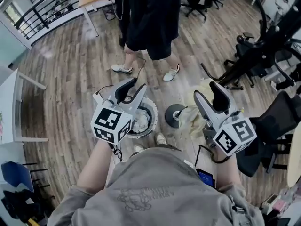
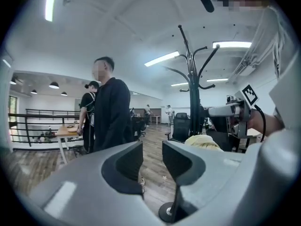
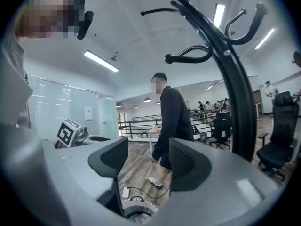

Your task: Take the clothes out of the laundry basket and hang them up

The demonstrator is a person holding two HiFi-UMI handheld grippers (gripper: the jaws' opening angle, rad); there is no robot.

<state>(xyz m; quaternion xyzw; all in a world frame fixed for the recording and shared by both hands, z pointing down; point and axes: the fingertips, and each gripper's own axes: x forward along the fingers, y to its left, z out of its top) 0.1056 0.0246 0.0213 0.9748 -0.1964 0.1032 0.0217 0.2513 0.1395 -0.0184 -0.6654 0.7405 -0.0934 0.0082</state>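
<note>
The grey left gripper (image 1: 131, 86) at nine o'clock and grey right gripper (image 1: 209, 92) at three both gape wide, holding nothing.

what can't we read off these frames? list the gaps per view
- Laundry basket: in the head view the left gripper covers most of it, so the clothes left inside can't be counted.
- Yellow garment: in the head view the right gripper hides part of it; its type is unclear.
- Coat stand: in the right gripper view its top is cut off by the upper edge; the hook count is unknown.

A person (image 1: 150, 18) and the coat rack (image 2: 194, 93) block the way ahead.
</note>
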